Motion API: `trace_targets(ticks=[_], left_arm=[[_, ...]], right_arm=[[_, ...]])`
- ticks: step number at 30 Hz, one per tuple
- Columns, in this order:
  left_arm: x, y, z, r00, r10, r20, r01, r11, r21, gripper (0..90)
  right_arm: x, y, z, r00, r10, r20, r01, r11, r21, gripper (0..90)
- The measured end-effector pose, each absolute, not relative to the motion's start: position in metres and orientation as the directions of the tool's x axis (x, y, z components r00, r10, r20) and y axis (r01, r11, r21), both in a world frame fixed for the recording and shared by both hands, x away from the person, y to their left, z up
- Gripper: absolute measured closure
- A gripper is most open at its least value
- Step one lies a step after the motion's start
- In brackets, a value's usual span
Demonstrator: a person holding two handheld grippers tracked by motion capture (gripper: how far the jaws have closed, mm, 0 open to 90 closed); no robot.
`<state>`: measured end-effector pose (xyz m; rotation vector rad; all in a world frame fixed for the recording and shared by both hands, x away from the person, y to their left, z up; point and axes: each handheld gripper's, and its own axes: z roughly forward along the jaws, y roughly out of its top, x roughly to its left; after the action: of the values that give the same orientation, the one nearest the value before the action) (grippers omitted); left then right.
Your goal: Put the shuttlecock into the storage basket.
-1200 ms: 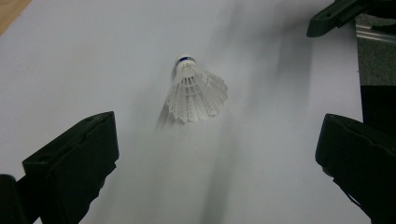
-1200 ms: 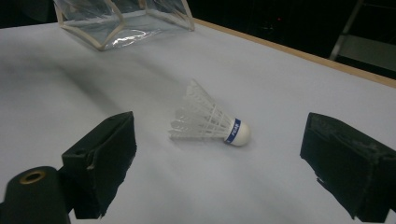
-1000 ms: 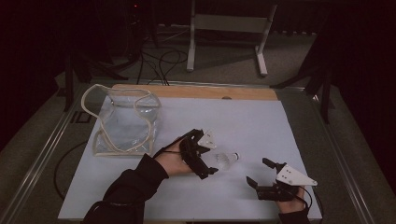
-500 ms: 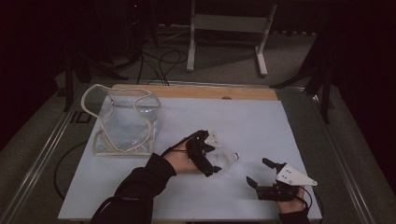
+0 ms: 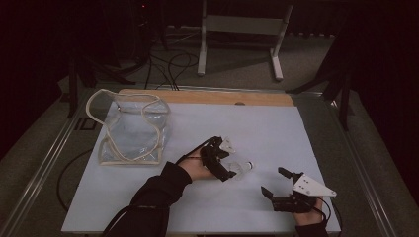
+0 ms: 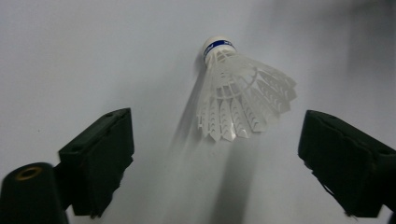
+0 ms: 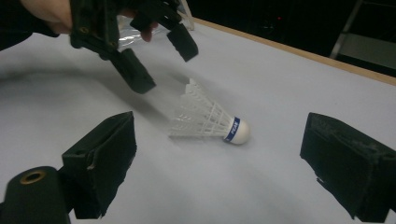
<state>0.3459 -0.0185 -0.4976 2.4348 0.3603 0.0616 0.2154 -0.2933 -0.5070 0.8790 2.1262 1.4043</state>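
A: State of the left gripper?

B: Jaws spread wide, nothing between them. In the left gripper view the two black jaws stand at either side, and the shuttlecock lies ahead of them on the white table surface, clear of both jaws.

A: Orientation of the shuttlecock?

B: On its side. The white plastic skirt faces the left gripper; the cork end with the blue band points away from it. In the high view it lies just beside the left gripper's jaw tips, near the table's middle.

A: The right gripper?

B: Also released, jaws wide apart. It sits near the front right corner of the table, held in the person's right hand. Its view looks across at the shuttlecock, with the left gripper hanging just above and behind the skirt.

A: Surroundings?

B: A clear plastic bag with a cream rim stands open at the table's left rear, well apart from both grippers. A white metal stand and cables lie on the floor beyond.
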Motion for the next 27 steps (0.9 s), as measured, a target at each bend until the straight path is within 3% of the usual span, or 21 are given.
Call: trace_targets(ticks=[8,9,12,17,27], left_arm=[[0.348,-0.026,-0.505,0.958,0.283,-0.042,0.250,-0.756,0.605,27.3],[0.349,-0.027,-0.506,0.958,0.284,-0.047,0.254,-0.755,0.605,34.5],[0.350,-0.029,-0.508,0.957,0.286,-0.055,0.261,-0.757,0.599,44.4],[0.353,-0.035,-0.513,0.954,0.295,-0.058,0.273,-0.765,0.584,54.4],[0.358,-0.046,-0.516,0.954,0.291,-0.065,0.278,-0.792,0.543,66.7]], right_arm=[[0.216,-0.293,-0.507,-0.699,0.715,-0.017,0.268,0.283,0.921,10.2],[0.216,-0.293,-0.507,-0.698,0.716,-0.015,0.271,0.283,0.920,10.2],[0.216,-0.292,-0.508,-0.699,0.715,-0.010,0.273,0.281,0.920,10.2],[0.216,-0.293,-0.508,-0.700,0.714,-0.012,0.272,0.282,0.920,10.2],[0.216,-0.293,-0.508,-0.698,0.716,-0.007,0.277,0.280,0.919,10.2]])
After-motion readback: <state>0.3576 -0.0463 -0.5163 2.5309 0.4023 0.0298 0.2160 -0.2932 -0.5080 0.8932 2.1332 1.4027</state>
